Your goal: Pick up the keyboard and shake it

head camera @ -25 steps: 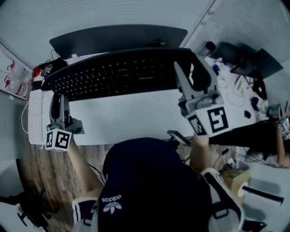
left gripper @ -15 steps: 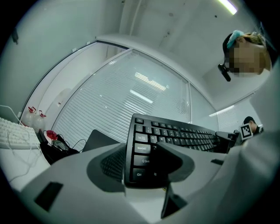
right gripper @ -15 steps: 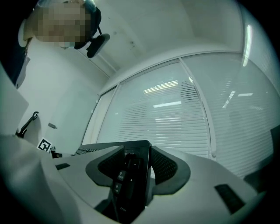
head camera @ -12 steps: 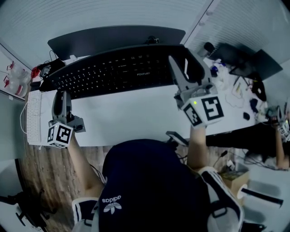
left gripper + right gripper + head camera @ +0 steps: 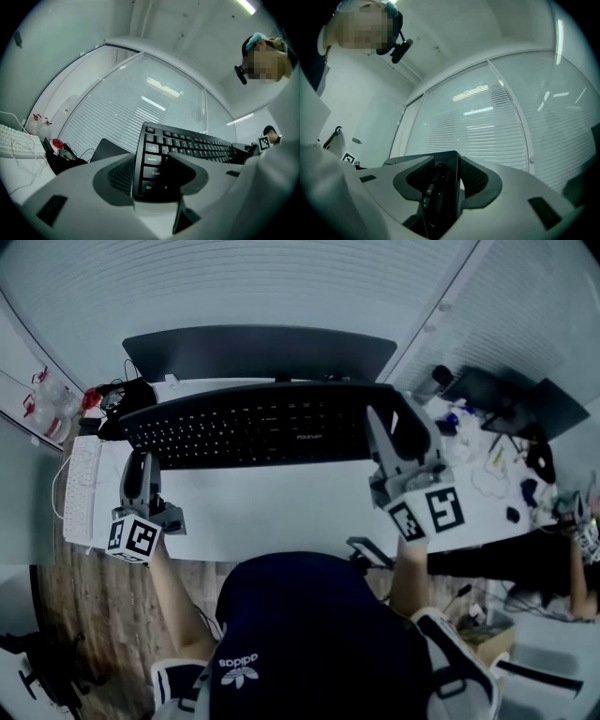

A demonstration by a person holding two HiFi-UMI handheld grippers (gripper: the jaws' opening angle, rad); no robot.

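A long black keyboard [image 5: 262,423] hangs above the white desk [image 5: 272,507], held at both ends. My left gripper [image 5: 141,463] is shut on its left end. In the left gripper view the pads press the key side and the back of the keyboard [image 5: 187,147]. My right gripper [image 5: 394,432] holds the right end. Its jaws have just been closing, and in the right gripper view the keyboard's edge [image 5: 440,187] stands between the pads, touching both. The keys face up toward the head camera.
A dark monitor [image 5: 258,348] stands behind the keyboard. A white keyboard [image 5: 80,488] lies at the desk's left edge, with black cables and gear [image 5: 122,399] behind it. Small clutter [image 5: 487,427] covers the desk at the right. A small dark device [image 5: 370,551] sits at the front edge.
The keyboard, with both grippers on it, sits lower in the head view and lies more level. The right gripper has shifted slightly with it.
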